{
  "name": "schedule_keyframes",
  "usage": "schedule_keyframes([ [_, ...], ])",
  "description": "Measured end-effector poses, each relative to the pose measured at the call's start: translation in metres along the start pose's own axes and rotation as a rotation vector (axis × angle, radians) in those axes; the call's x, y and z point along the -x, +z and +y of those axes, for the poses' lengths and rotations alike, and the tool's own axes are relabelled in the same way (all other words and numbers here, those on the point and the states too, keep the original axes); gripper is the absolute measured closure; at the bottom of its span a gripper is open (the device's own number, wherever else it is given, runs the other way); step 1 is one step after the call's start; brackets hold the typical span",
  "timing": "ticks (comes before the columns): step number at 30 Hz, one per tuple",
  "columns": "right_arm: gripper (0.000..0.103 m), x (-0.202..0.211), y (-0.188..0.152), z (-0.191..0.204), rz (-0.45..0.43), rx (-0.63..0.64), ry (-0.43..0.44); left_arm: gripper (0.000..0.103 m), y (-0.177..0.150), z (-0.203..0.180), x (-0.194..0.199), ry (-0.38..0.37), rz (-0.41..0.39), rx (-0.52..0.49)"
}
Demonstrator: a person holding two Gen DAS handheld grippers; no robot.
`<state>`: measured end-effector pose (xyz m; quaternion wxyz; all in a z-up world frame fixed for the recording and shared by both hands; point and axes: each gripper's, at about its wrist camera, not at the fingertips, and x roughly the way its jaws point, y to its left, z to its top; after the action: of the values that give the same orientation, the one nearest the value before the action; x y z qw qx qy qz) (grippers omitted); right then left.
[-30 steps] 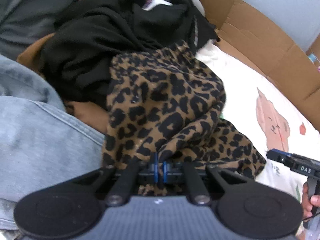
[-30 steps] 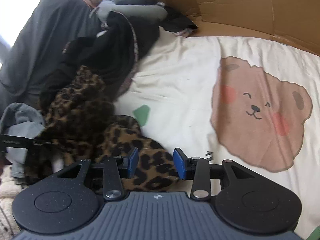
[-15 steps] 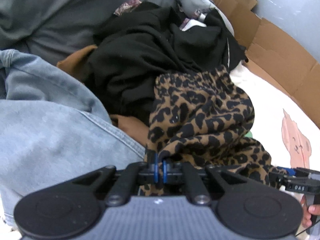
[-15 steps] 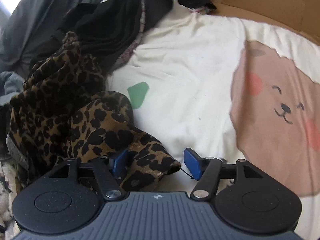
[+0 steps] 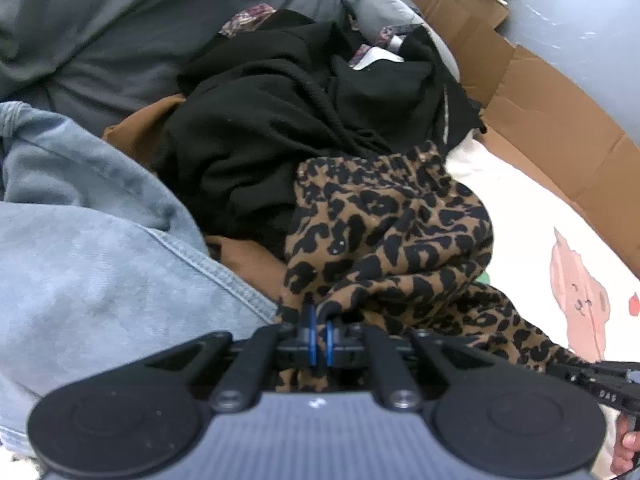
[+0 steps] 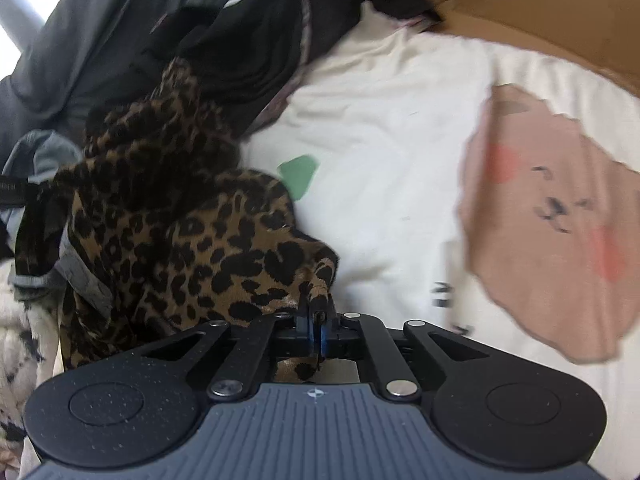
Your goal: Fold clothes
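A leopard-print garment [image 5: 392, 240] lies crumpled on a white bed sheet [image 6: 392, 128], against a pile of dark clothes. My left gripper [image 5: 319, 334] is shut on a fold of it near its left edge. In the right wrist view the same leopard-print garment [image 6: 192, 248] spreads to the left, and my right gripper [image 6: 316, 330] is shut on a corner of it, with the cloth pinched between the blue pads. The right gripper's black body [image 5: 600, 384] shows at the lower right of the left wrist view, with a person's fingers beside it.
A black garment [image 5: 288, 120] and a brown one [image 5: 140, 136] lie behind the leopard print. Light blue denim [image 5: 88, 264] fills the left. A grey pillow [image 5: 120, 20] sits at the back. Cardboard [image 5: 540, 128] lines the right side. The sheet bears a bear picture [image 6: 560, 216].
My right gripper's jaws stood apart over the garment's corner and have closed on it. The left gripper stays shut on the cloth.
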<state>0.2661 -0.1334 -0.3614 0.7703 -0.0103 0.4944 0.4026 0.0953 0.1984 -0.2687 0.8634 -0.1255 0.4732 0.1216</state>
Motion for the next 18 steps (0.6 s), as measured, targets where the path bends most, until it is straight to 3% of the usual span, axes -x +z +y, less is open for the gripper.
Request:
schedule_keyframes([
  [10, 0.103, 0.072, -0.036, -0.047, -0.063, -0.140, -0.144, 0.098, 0.001, -0.033, 0.000, -0.146, 0.003, -0.055],
  [18, 0.103, 0.141, -0.061, -0.091, -0.139, -0.268, -0.326, 0.098, -0.006, -0.070, 0.002, -0.286, 0.019, -0.152],
])
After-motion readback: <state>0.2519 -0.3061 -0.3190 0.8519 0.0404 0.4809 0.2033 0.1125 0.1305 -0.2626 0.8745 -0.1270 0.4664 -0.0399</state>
